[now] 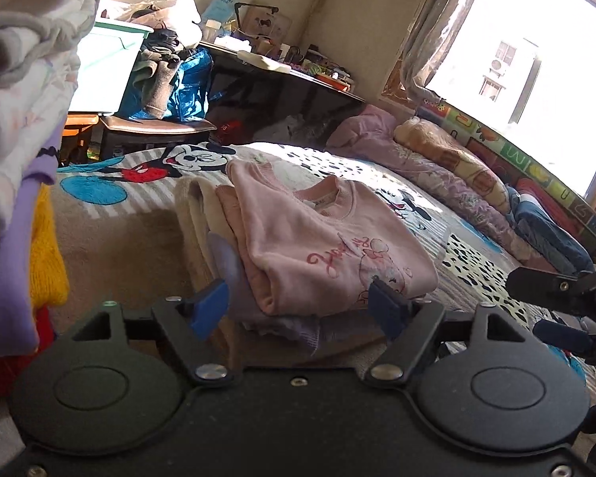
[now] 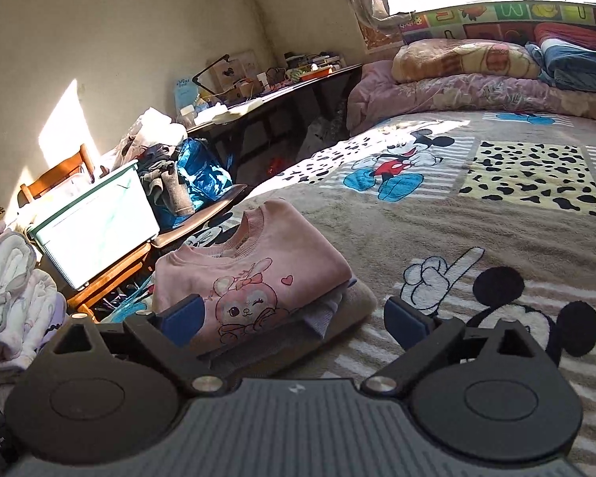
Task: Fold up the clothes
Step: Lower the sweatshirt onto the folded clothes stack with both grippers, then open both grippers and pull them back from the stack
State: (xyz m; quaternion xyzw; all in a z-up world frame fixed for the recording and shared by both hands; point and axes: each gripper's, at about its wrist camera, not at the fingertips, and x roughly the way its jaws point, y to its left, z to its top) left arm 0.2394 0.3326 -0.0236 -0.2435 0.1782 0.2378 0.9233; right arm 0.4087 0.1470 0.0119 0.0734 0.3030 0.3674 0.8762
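Cartoon-print bed [image 2: 476, 246] carries a folded stack [image 2: 254, 290], pink sweater on top, with rolled quilts [image 2: 457, 83] lined along the far edge by the window.

Black tongs [image 1: 300, 310] (blue pads [image 2: 182, 314]).

Soft fleecy pink sweatshirt [image 2: 258, 270] on a plush, napped blanket [image 2: 437, 230].

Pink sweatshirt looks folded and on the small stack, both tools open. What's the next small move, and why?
Probably pull both tools back and turn toward the next unfolded garment. The pink sweatshirt lies folded flat on top of the small stack on the bed. The left tool and right tool are open and grip nothing, so this piece looks finished. No unfolded garment clearly shows here.
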